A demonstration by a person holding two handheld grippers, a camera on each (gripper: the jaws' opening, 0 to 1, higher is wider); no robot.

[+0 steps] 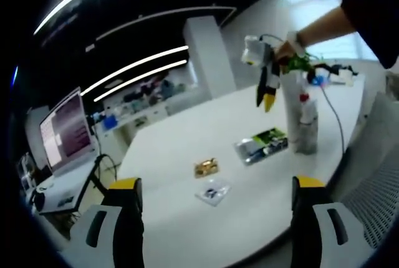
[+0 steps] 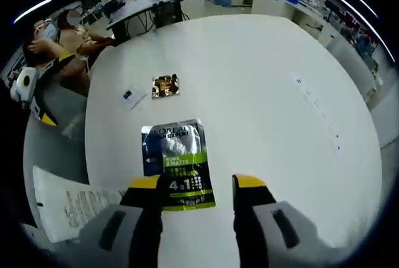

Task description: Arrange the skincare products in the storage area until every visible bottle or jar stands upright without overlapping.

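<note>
On the round white table [image 2: 262, 93], we held our right gripper [image 2: 196, 184] low over a flat L'Oréal sachet [image 2: 174, 162], its jaws standing wide apart and gripping nothing, the left jaw overlapping the packet's lower corner in the right gripper view. Whether it touched the packet we could not tell. Beyond the sachet lay a small gold foil packet [image 2: 165, 85] and, just beside it, a small white card [image 2: 131, 96], both flat and apart from each other. A clear tube-shaped pack [image 1: 302, 121] stood upright near the table's far edge in the left gripper view, with white tubes or bottles inside it, just beside the sachet. Our left gripper [image 1: 215, 187] hung back at the near edge of the table, jaws spread wide and empty, well apart from everything. A sheet of printed paper [image 2: 68, 209] lay at the table's edge beside the right gripper.

We judged the step in hand to be picking up the sachet, and the task barely begun. A thin, flat packet gives the jaws little to bite, so we reckoned it best to bring one jaw down past the packet's lower edge, tilt the tips under it, and close slowly on the rim. Pushing straight down would likely only skid it across the smooth tabletop.
</note>
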